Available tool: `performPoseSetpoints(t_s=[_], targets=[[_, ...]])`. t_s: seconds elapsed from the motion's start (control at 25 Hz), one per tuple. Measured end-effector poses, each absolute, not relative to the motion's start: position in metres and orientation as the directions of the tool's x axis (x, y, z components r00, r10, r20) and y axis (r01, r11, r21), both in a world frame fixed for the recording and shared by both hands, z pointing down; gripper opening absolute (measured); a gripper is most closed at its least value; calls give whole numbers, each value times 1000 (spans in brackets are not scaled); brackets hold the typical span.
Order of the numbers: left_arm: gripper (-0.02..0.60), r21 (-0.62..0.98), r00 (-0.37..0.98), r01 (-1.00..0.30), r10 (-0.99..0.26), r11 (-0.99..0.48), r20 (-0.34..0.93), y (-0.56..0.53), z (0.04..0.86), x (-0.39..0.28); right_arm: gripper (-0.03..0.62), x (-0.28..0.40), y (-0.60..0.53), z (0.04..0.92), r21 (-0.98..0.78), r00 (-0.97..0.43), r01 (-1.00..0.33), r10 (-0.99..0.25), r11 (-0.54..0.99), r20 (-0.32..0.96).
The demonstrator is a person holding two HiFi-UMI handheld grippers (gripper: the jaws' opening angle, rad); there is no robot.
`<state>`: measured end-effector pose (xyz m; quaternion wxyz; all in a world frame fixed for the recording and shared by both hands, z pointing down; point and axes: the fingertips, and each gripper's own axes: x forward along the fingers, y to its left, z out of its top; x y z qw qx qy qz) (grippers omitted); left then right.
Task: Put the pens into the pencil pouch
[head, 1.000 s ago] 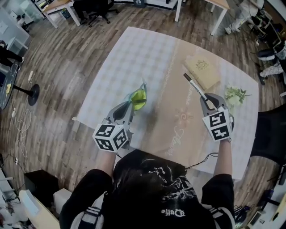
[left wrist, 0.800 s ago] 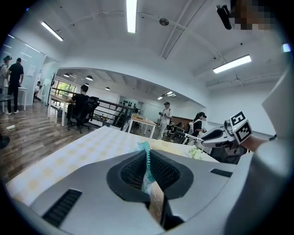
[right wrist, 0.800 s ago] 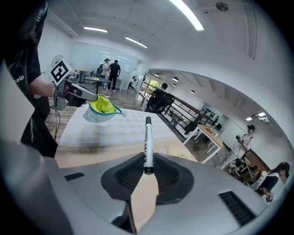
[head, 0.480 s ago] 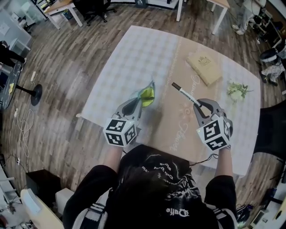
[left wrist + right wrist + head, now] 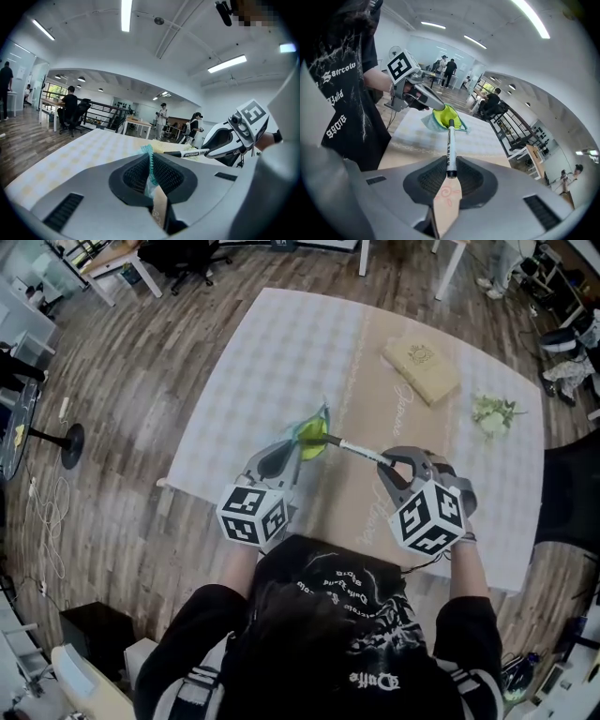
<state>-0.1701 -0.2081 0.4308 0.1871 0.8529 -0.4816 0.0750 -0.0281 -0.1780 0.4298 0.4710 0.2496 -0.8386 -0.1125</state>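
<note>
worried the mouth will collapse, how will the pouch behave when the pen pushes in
Likely floppy: the pouch, pinched at one edge by the left gripper, sags and creases. Probably light, since that small pinch carries it. Its mouth may yield to the pen, as nothing braces the far side.

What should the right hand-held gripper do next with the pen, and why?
Probably slide the pen forward into the pouch: its tip is at the open mouth, and the left hand-held gripper holds the pouch by its edge.
</note>
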Motion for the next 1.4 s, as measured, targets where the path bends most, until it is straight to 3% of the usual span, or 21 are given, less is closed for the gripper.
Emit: performPoseSetpoints(t_s=[0.56, 1.4], targets=[[37, 177, 622, -779, -705, -601, 340, -199, 441, -135, 75, -56, -178, 444, 512, -369, -89, -506, 854, 779], [37, 304, 781, -623, -551, -720, 294, -197, 442, -94, 77, -86, -195, 471, 501, -383, 8, -460, 866, 801]])
